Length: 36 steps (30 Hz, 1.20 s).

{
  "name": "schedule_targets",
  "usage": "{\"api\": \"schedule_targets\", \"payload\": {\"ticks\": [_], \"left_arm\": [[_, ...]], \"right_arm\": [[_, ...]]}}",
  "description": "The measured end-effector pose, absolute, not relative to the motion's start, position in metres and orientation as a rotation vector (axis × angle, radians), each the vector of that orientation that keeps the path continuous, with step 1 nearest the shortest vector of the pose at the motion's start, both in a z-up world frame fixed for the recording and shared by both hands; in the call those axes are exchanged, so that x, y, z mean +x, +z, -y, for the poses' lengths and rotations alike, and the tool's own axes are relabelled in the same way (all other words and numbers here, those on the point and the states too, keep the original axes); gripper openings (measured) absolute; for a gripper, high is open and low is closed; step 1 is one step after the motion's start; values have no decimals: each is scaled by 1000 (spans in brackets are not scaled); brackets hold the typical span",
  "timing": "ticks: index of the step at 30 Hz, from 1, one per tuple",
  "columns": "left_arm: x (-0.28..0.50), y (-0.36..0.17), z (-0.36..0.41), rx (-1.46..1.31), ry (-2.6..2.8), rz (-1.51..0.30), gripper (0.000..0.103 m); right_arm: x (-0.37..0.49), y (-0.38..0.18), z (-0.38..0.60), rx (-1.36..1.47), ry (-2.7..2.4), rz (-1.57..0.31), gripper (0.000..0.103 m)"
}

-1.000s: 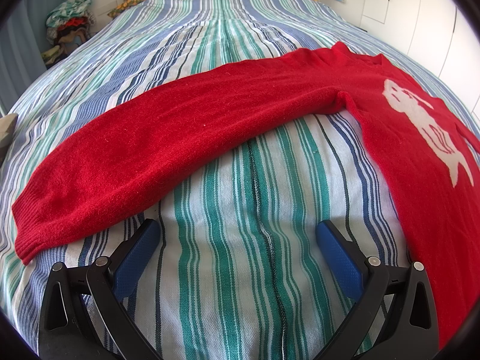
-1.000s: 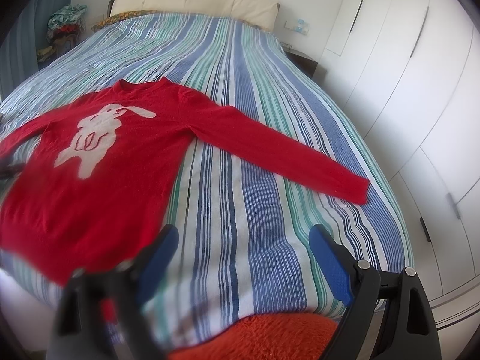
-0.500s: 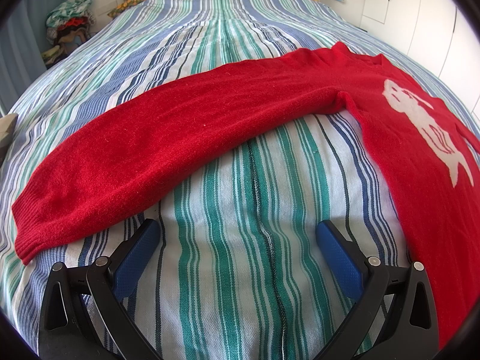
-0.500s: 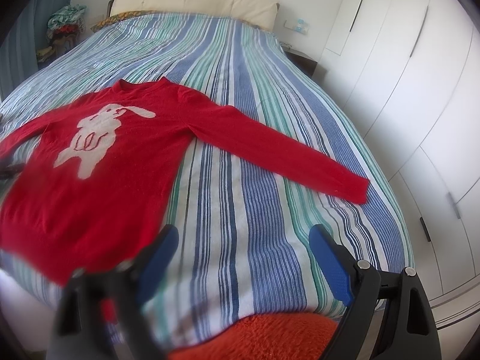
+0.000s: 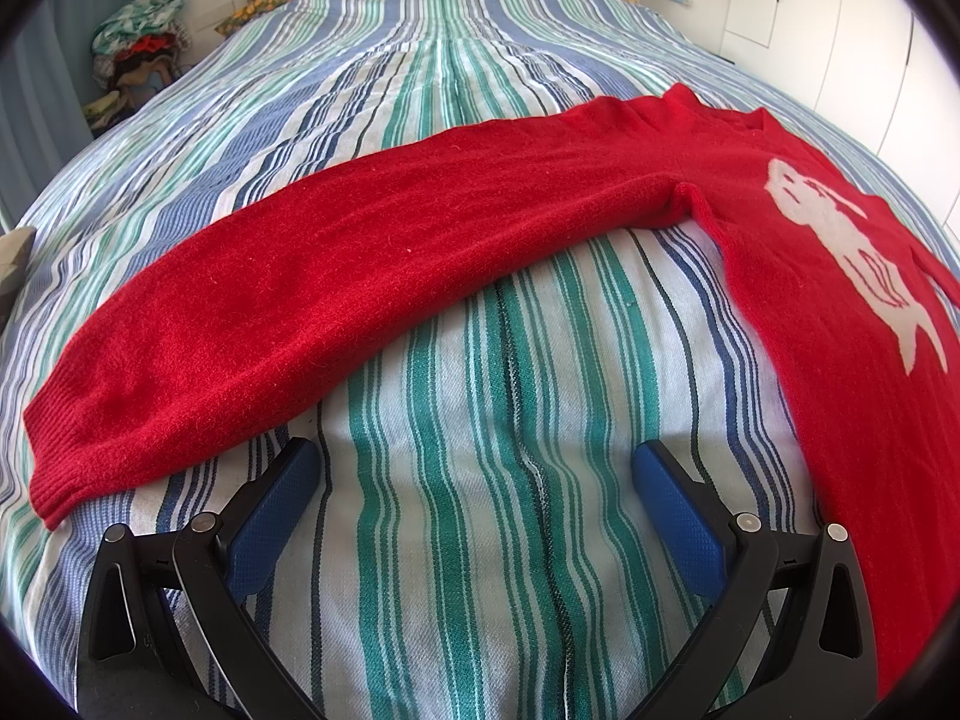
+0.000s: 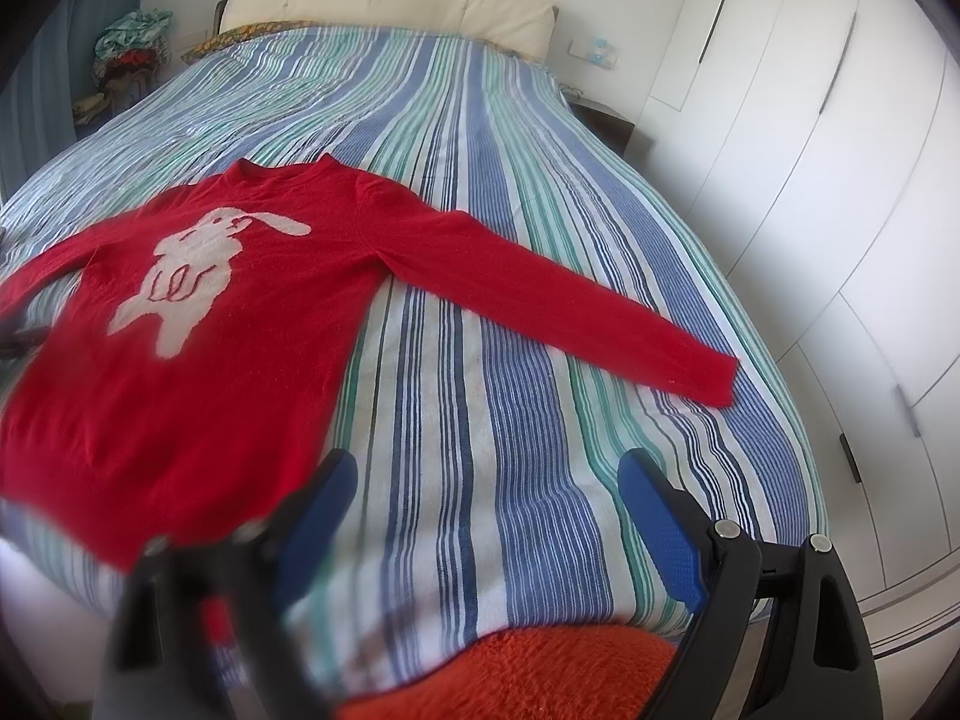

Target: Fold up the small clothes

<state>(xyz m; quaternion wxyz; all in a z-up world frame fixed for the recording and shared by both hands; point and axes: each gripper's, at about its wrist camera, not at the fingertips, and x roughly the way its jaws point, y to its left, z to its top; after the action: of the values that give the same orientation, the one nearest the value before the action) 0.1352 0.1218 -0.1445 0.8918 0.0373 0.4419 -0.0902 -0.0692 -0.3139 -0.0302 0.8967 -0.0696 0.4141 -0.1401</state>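
Note:
A red sweater (image 6: 198,330) with a white rabbit on its chest lies flat, face up, on the striped bed (image 6: 480,192), both sleeves spread out. In the left wrist view its one sleeve (image 5: 360,276) arcs across the cover, cuff at the lower left. My left gripper (image 5: 474,480) hovers just short of that sleeve, open, blue pads wide apart, with only bedspread between them. My right gripper (image 6: 486,492) stands open near the foot of the bed, to the right of the sweater's hem, nothing between its fingers. The other sleeve (image 6: 576,306) reaches toward the right bed edge.
White wardrobe doors (image 6: 828,138) run close along the right of the bed. A pile of clothes (image 6: 129,42) sits at the far left by the cream headboard (image 6: 390,6). An orange fluffy rug (image 6: 510,672) lies below the bed's foot.

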Motion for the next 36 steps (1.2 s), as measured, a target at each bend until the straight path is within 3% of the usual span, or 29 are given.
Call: {"api": "schedule_targets", "payload": {"ticks": [36], "left_arm": [[135, -145, -122, 77, -187, -917, 103]], "right_arm": [[-72, -30, 315, -135, -289, -856, 88]]}}
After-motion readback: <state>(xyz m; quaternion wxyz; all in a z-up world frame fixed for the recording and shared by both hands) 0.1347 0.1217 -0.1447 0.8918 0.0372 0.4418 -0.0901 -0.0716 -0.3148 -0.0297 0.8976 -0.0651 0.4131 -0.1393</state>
